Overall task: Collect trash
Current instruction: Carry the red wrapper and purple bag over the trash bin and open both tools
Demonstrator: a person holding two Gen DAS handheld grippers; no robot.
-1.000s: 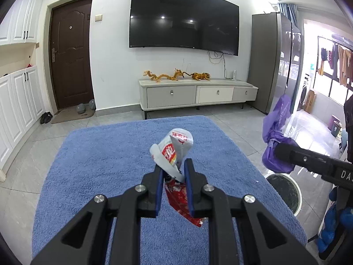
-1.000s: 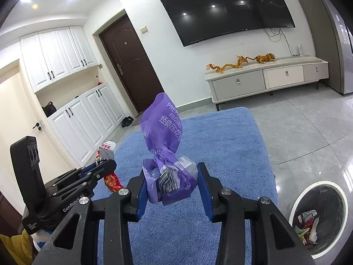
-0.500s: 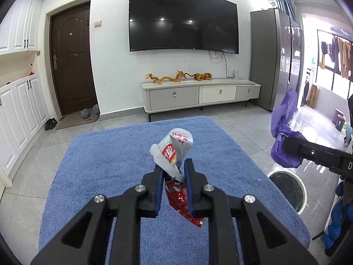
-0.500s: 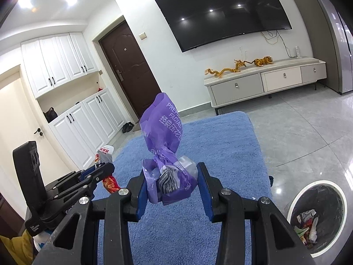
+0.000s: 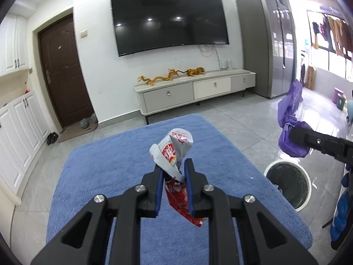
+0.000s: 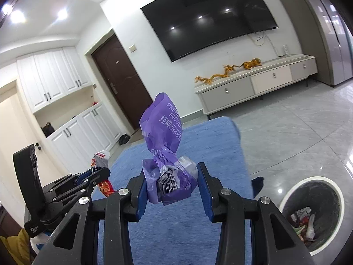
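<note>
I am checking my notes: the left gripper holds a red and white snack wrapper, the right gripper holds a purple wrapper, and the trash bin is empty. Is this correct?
Not quite: the trash bin is not empty; the right wrist view shows scraps inside. The left gripper holds the red and white snack wrapper, the right gripper the purple wrapper.

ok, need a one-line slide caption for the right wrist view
Right gripper clamps a crumpled purple wrapper above the blue mat, with the partly filled trash bin on the floor at lower right.
</note>
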